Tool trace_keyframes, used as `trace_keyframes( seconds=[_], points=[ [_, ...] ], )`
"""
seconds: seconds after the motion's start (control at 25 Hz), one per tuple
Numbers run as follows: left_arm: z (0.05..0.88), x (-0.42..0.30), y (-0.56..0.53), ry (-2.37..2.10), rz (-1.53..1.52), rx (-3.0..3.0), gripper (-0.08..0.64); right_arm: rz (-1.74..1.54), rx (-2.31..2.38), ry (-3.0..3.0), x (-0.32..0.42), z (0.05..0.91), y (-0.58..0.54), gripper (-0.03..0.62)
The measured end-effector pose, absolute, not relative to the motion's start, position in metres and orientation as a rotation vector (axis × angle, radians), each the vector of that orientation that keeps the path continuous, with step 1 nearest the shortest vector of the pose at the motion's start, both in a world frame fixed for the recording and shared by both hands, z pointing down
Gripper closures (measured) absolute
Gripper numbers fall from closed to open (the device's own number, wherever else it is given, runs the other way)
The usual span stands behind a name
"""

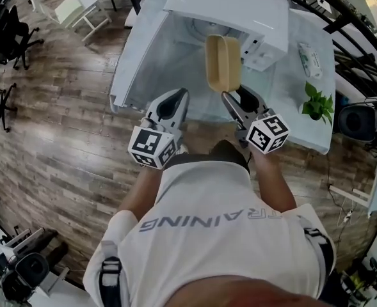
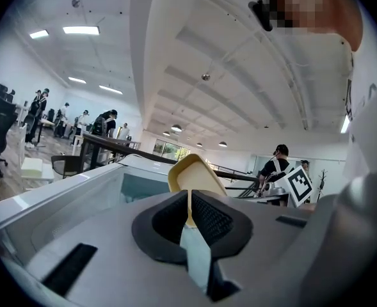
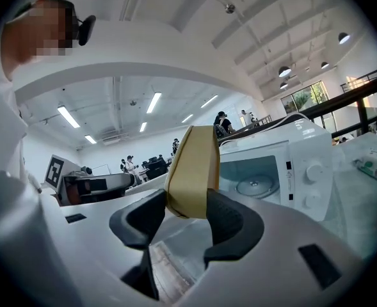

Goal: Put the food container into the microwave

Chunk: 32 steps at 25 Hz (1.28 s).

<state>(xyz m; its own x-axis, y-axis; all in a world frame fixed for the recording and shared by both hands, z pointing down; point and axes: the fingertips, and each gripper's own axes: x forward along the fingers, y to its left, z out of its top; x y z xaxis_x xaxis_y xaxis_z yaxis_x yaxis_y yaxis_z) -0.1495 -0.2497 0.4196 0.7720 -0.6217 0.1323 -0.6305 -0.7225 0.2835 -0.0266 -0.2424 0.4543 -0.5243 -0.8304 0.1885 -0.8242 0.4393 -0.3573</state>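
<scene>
Food container (image 1: 223,62) is clamped on its lower edge by the right gripper (image 1: 232,98), jaws pressed on both sides of the tan shell (image 3: 191,171). It is held on edge, upright, in front of the open cavity of the white microwave (image 1: 239,5). Whether its far end has crossed the opening cannot be told from the head view. The microwave door (image 1: 137,56) is swung open to the left, and the glass turntable (image 3: 255,185) is seen inside.

The left gripper (image 1: 179,96) is held just beside the right one, apart from the container, with its jaws closed to a thin slit (image 2: 188,213) and nothing gripped. A potted plant (image 1: 317,101) and a white packet (image 1: 310,59) are seen on the table (image 1: 303,136), right of the microwave.
</scene>
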Motion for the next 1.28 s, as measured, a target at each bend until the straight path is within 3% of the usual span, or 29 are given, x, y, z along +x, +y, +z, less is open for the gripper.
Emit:
trace_keyframes(
  seconds=[0.88, 1.28],
  points=[
    [0.448, -0.119, -0.305, -0.969, 0.125, 2.609, 0.515, -1.245, -1.355, 2.313, 0.002, 0.585, -0.352, 0.376],
    [0.461, -0.112, -0.333, -0.999, 0.177, 2.578, 0.515, -1.229, -1.308, 2.266, -0.009, 0.599, -0.423, 0.376]
  ],
)
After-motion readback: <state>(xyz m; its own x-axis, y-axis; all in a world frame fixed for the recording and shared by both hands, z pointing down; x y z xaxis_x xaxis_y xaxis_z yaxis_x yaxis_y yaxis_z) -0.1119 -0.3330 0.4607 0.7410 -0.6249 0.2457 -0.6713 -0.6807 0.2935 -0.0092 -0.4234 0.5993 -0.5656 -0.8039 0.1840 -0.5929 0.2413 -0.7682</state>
